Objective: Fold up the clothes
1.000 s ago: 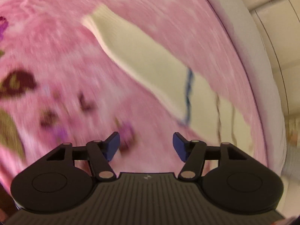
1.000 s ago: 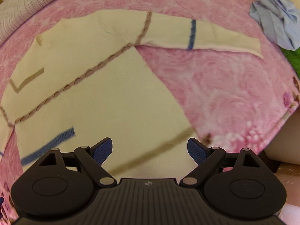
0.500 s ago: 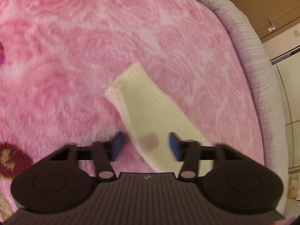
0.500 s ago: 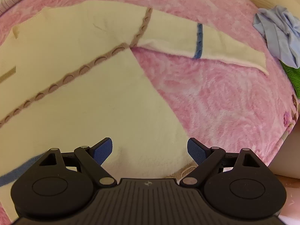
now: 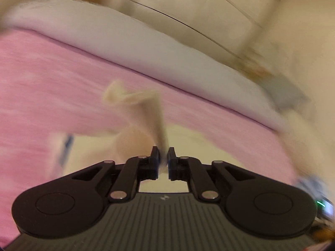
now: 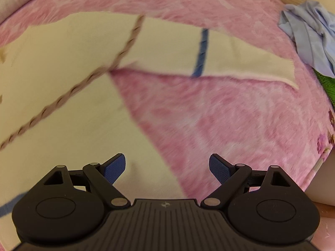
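Note:
A cream sweater [image 6: 62, 96] with brown cable trim and blue stripes lies spread on the pink blanket [image 6: 230, 121]. Its right sleeve [image 6: 240, 50] stretches flat toward the far right. My right gripper [image 6: 167, 167] hovers open over the sweater's side edge, nothing between its fingers. In the blurred left wrist view, my left gripper [image 5: 163, 155] is shut on the left sleeve cuff [image 5: 146, 113], which rises off the blanket [image 5: 52, 83] with its end flopping over. The rest of the sweater [image 5: 188, 142] lies below it.
A crumpled light blue garment [image 6: 309, 39] and a green one [image 6: 326, 85] lie at the bed's far right. A grey-white quilt edge [image 5: 125, 41] borders the blanket, with pale cupboard doors [image 5: 209, 10] behind.
My left gripper closed on the sleeve cuff and lifted it, swinging toward the sweater body. My right gripper moved right along the sweater toward its side edge, staying open.

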